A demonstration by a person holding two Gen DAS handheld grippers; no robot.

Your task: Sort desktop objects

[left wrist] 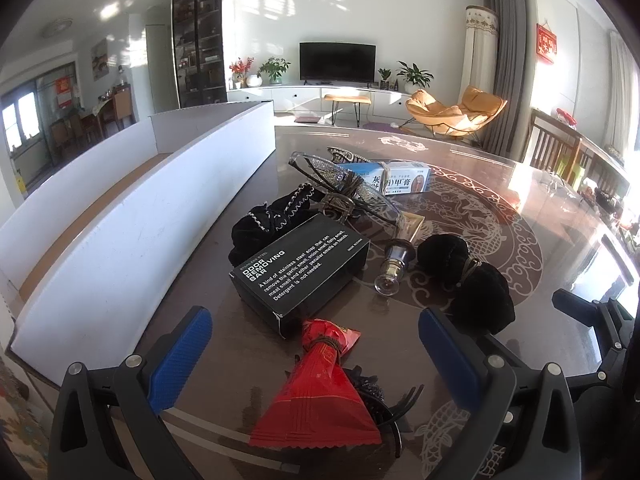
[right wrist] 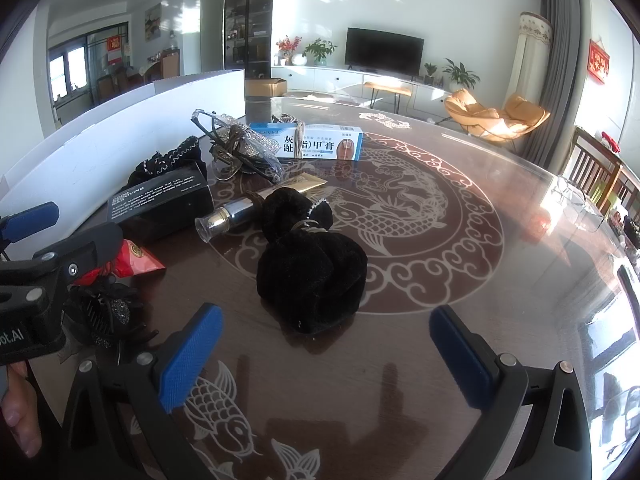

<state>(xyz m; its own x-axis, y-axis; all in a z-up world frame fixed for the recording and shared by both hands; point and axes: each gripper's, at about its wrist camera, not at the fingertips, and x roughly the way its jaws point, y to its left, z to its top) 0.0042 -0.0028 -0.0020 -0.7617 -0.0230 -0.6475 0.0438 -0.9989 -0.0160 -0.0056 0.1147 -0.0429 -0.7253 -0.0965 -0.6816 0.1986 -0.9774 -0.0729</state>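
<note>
My left gripper (left wrist: 316, 344) stands open over a red snack packet (left wrist: 320, 392) that lies between its blue pads, with a black hair claw (left wrist: 380, 404) under the packet. Beyond sit a black box (left wrist: 300, 266), a black lace-trimmed scrunchie (left wrist: 264, 220), sparkly glasses (left wrist: 340, 180), a blue-white ointment box (left wrist: 400, 178), a silver-capped tube (left wrist: 396, 256) and a black velvet scrunchie (left wrist: 472, 276). My right gripper (right wrist: 326, 346) is open just short of that black velvet scrunchie (right wrist: 316, 272). The other gripper's body (right wrist: 48, 276) shows at the left of the right wrist view.
A long white cardboard box (left wrist: 132, 216) with open compartments lines the left side of the dark glass table (right wrist: 460, 240) with its dragon and fish pattern. Wooden chairs (left wrist: 560, 148) stand at the table's far right edge. A hand (right wrist: 16, 408) shows at the lower left.
</note>
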